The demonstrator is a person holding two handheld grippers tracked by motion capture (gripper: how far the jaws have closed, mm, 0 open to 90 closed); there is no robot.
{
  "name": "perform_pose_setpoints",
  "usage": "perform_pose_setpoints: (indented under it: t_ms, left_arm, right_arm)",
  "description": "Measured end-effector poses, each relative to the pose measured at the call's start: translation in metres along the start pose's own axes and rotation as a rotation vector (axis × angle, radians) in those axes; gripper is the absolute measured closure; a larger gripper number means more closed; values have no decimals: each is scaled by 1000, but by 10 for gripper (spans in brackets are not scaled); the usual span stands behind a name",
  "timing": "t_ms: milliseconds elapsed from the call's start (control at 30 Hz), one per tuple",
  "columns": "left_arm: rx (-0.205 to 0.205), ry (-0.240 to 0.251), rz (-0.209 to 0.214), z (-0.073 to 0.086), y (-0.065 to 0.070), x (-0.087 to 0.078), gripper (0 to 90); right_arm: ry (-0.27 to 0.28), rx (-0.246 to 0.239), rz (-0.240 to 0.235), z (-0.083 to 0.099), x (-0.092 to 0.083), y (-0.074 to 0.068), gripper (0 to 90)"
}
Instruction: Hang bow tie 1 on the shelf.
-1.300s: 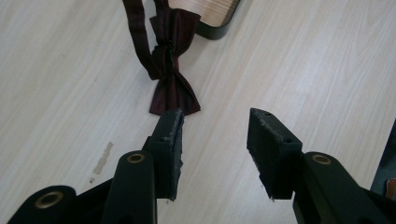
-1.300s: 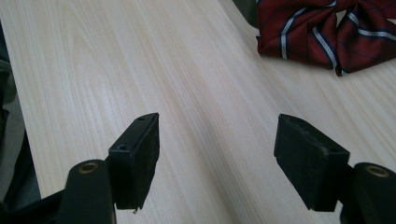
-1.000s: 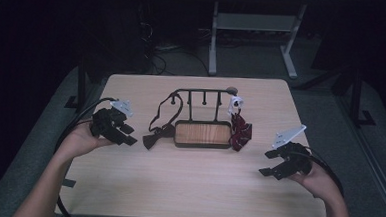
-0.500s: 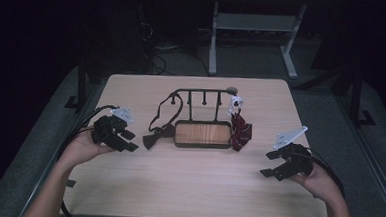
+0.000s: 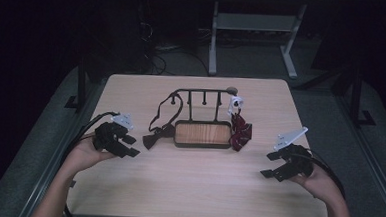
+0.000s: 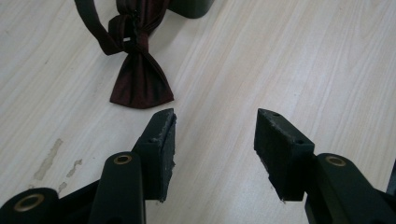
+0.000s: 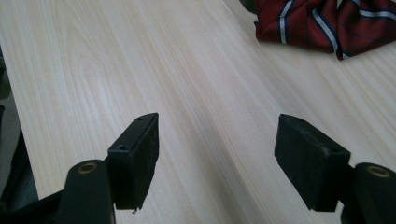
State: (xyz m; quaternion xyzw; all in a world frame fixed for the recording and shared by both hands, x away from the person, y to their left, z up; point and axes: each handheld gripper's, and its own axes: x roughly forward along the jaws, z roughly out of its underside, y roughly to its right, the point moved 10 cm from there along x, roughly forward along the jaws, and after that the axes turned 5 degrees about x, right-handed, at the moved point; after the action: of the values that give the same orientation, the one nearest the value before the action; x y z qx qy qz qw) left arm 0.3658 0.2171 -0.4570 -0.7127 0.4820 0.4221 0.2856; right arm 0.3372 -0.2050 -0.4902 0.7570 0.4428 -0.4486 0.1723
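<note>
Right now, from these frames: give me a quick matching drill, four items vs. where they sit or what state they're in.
Column 1
1. dark bow tie
2. striped bow tie
3. left gripper
4. rack

Column 2
A. fingers apart, nothing between them, just short of a bow tie
B. mid-table, wooden base with hooks along a bar
C. on the table at the rack's right end
D. on the table at the rack's left end, strap up to the bar

Pairs: 1-D, 2-C, 3-A, 4-B
</note>
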Motion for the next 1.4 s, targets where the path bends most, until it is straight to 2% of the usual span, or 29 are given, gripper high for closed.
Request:
perform_pose_setpoints:
  t_ms: [233,300,400,500,533,733,800,967,1000,1233,1400]
  left_arm:
    - [-3,12,-5,2,4,3,460]
    - [9,3,-4,4,5,4,460]
    - [1,10,-10,5,7,8,459]
    - [11,2,-5,9,9,11,458]
    - [-3,11,-4,9,10,13,458]
    - [-14,21,-3,15,13,17,449]
    - [0,18,-7,16,14,17,450]
    - [-2,35,-5,15,20,21,445]
    - [10,27,-3,16,20,21,442]
    - [-8,48,-31,19,26,26,412]
    - [-22,69,-33,22,30,29,392]
  right_arm:
    - [0,3,0,1,0,0,303]
    - [-2,-1,4,2,0,1,303]
    - [-1,0,3,3,0,1,303]
    - [-1,6,-3,3,1,0,303]
    - [-3,5,-3,3,1,1,303]
    - [-6,5,0,5,3,1,303]
    - [-6,9,-4,5,3,0,303]
    - [-14,12,-9,7,6,-1,303]
    - [-14,9,-10,8,7,-1,303]
    - [-15,7,-11,8,9,-1,303]
    - [-16,5,-7,8,9,-2,302]
